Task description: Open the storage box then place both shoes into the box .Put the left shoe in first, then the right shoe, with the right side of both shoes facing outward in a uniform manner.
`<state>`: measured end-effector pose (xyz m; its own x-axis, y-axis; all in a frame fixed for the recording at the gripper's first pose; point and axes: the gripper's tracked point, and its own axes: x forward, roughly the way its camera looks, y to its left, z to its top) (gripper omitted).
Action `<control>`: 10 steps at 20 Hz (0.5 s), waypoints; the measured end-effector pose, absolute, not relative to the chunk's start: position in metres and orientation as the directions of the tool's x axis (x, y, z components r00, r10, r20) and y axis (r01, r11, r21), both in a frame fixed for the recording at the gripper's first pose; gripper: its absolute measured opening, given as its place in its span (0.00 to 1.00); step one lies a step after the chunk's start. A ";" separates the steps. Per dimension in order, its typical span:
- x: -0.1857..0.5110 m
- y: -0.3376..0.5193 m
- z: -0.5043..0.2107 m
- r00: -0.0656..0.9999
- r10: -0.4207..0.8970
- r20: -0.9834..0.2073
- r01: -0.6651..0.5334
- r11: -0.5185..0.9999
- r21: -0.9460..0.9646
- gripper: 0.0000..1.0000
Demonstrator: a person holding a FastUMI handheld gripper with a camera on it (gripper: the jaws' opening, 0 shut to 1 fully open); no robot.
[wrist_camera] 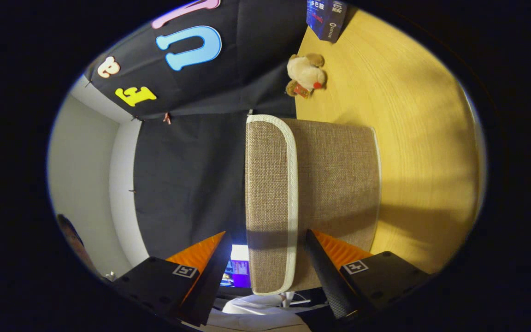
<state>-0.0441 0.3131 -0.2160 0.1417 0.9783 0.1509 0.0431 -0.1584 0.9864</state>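
We hold the gripper point(265, 258) wide, fingers straddling the box point(334, 184) lid point(270, 193), to open it.

"What is the two-finger gripper point(265, 251) doing?"

"It is turned on its side. Its two fingers point(323, 272) are spread wide apart."

"Is it squeezing anything?"

"No. One finger sits on each side of the woven beige fabric storage box point(311, 193), just by its white-trimmed lid."

The box's point(311, 193) inside is hidden under its closed lid point(270, 198). The lid's near end lies between the spread fingers point(210, 263), contact unclear.
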 end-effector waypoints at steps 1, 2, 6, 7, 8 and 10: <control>-0.045 0.314 -0.214 0.141 0.975 0.174 0.044 -0.182 0.982 0.96; -0.048 0.312 -0.210 0.138 0.970 0.200 0.050 -0.208 0.977 0.96; -0.047 0.311 -0.208 0.136 0.956 0.259 0.111 -0.275 0.955 0.74; -0.048 0.313 -0.214 0.130 0.960 0.246 0.104 -0.260 0.960 0.69; -0.053 0.314 -0.221 0.124 0.966 0.228 0.106 -0.242 0.965 0.50; -0.054 0.318 -0.219 0.125 0.964 0.235 0.113 -0.250 0.962 0.27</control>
<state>-0.0541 0.3175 -0.2191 0.1250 0.9638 0.2354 0.1134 -0.2496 0.9617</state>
